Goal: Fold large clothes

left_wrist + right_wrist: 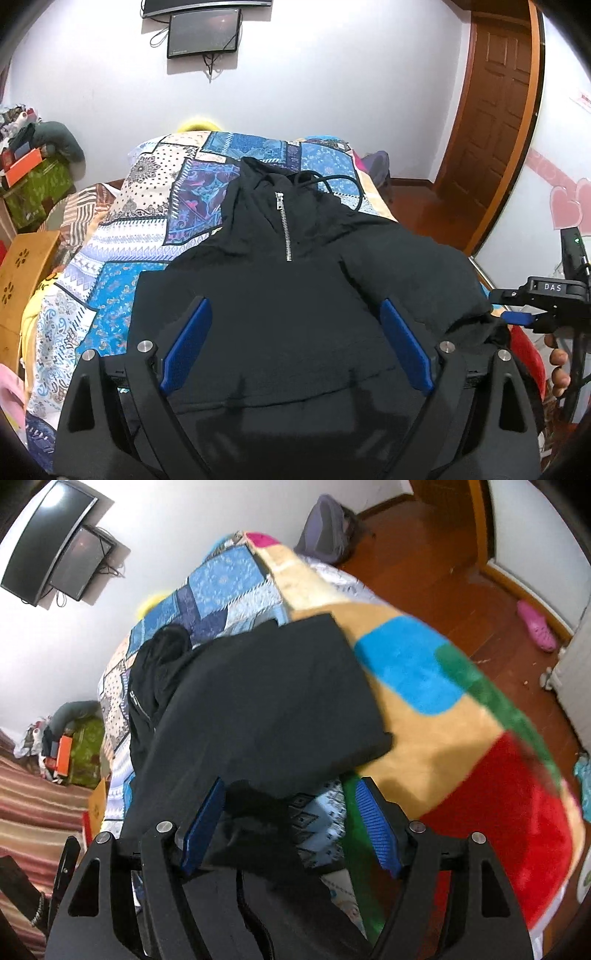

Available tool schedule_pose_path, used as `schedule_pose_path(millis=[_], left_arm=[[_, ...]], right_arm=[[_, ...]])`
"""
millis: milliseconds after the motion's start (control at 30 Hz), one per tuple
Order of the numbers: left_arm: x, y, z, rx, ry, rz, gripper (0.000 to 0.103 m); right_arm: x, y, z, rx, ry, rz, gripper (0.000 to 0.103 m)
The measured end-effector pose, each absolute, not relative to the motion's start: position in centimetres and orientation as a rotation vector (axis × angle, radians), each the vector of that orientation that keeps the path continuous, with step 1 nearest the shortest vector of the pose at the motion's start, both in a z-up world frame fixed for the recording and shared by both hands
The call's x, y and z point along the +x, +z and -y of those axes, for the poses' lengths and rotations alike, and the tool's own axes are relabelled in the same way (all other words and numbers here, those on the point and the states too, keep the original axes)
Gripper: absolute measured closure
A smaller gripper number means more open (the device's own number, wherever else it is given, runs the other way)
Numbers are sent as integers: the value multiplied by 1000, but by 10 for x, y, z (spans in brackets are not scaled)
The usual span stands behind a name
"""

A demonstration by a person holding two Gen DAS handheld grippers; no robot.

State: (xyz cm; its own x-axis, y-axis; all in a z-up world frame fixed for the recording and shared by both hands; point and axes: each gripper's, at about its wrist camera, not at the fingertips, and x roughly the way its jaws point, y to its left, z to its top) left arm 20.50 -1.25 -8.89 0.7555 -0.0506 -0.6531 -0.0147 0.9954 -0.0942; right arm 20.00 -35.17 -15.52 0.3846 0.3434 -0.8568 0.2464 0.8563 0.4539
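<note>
Item: black hooded pullover (280, 295), half-zip at the neck (283, 225), drawcord (332, 184) loose by the hood. Location: front up on a patchwork quilt (155, 206) covering the bed, hood toward the far wall, hem toward the person.

Condition of fold: partial. In the right wrist view one sleeve (280, 701) lies folded across the body as a flat, square-edged panel. In the left wrist view the cloth at the pullover's right edge is bunched rather than flat. Judged outstanding: the left-hand side, smoothing, and the lengthwise fold of hem toward hood. Whether the left sleeve is already tucked cannot be told; the gripper body hides that edge.

Left gripper (295, 325): jaws spread wide above the lower body of the pullover, nothing between the pads, no cloth pinched.

Right gripper (291, 805): jaws apart, straddling a loose edge of black cloth just below the folded sleeve; pads not pressing on it. A multicoloured fleece blanket (461, 746) lies just beside.

Legible writing: "DAS" in pale letters on the right gripper's housing (552, 287). A red-printed paper (581, 99) on the wall is too small to read. No label visible on the pullover.
</note>
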Motion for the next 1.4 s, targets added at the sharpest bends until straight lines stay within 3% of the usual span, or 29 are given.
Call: schedule_pose_path(millis=[367, 433, 533, 633, 1000, 1400], left_arm=[[202, -98, 10, -69, -30, -734, 11], [200, -98, 7, -72, -39, -739, 11], [197, -96, -1, -82, -46, -745, 11], [194, -94, -11, -94, -39, -743, 11], [164, -75, -52, -129, -6, -690, 11], [127, -85, -127, -225, 91, -743, 8]], right_arm=[[217, -171, 343, 717, 76, -1210, 35], [216, -161, 339, 665, 38, -1173, 57], [214, -143, 326, 541, 17, -1122, 81], [207, -117, 312, 465, 36, -1028, 89], [195, -47, 202, 213, 253, -845, 91], [185, -107, 78, 9, 496, -1058, 88]])
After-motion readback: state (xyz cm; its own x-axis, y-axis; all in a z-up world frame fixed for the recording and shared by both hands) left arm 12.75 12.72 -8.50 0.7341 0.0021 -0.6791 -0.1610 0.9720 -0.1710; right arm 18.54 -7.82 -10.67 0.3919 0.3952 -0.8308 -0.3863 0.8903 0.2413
